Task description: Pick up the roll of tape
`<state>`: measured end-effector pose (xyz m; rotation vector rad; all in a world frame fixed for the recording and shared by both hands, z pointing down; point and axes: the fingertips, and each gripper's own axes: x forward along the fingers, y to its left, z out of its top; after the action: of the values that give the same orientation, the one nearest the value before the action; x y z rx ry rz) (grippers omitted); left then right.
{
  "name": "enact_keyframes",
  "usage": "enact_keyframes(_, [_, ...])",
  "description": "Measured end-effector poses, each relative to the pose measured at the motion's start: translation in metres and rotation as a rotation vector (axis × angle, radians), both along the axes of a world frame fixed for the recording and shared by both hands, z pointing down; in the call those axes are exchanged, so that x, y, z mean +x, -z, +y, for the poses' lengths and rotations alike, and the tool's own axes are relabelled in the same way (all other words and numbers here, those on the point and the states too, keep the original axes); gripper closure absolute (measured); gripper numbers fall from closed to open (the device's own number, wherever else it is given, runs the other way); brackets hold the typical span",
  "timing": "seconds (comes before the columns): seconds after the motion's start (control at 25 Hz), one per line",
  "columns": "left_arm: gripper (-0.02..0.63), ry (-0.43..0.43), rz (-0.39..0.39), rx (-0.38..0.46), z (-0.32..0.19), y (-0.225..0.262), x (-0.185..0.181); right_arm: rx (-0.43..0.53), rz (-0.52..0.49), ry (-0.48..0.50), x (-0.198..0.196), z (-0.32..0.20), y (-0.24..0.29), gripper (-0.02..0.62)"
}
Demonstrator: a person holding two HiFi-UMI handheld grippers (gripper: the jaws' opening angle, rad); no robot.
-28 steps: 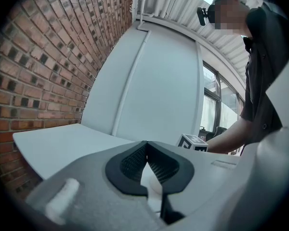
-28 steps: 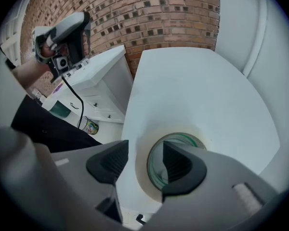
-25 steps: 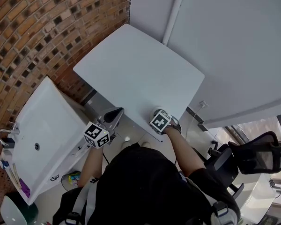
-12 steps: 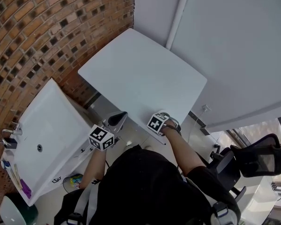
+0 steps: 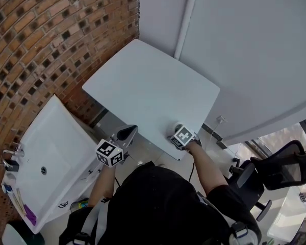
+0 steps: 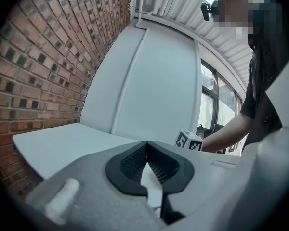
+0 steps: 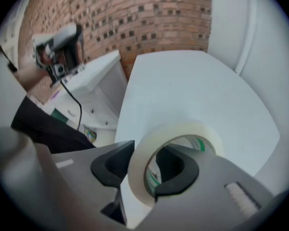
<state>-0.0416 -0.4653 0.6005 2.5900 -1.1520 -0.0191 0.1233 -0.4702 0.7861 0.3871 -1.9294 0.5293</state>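
The roll of tape (image 7: pixel 137 173) is a pale translucent ring with a green-printed core. It stands tilted on edge just above the white table (image 7: pixel 192 90). My right gripper (image 7: pixel 153 170) points steeply down at the table's near edge (image 5: pixel 182 136). Its jaws are closing on the roll's wall, one dark pad inside the ring and the other against the outside. In the head view the gripper hides the tape. My left gripper (image 5: pixel 125 135) hangs level, off the table's near left side. Its pads (image 6: pixel 147 165) are shut together with nothing between them.
A white sink unit (image 5: pixel 46 157) stands to the left by the curved brick wall (image 5: pixel 51 34). White wall panels (image 5: pixel 245 45) rise behind the table. A black office chair (image 5: pixel 280 170) sits at the right. The person's dark torso fills the bottom of the head view.
My right gripper has shifted a little to the right along the table's near edge. The left gripper has stayed where it was.
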Motion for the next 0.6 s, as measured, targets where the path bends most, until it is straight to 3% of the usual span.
enact_keyframes(0.12, [0.604,-0.017,-0.007,0.008,-0.004,0.002,0.005,0.006,-0.254,-0.203,0.014,-0.022,0.025,0.474])
enact_keyframes(0.2, [0.604,-0.03,-0.01,0.008,-0.007,0.002,0.007,0.007,-0.354,-0.289,0.024,-0.028,0.036,0.485])
enact_keyframes(0.44, [0.604,-0.053,0.012,0.013,-0.017,0.006,0.021,0.052,-0.549,-0.294,0.012,-0.025,0.067,0.486])
enact_keyframes(0.6, [0.604,-0.072,0.017,0.03,-0.022,0.014,0.031,0.038,-0.86,-0.339,0.002,-0.027,0.12,0.486])
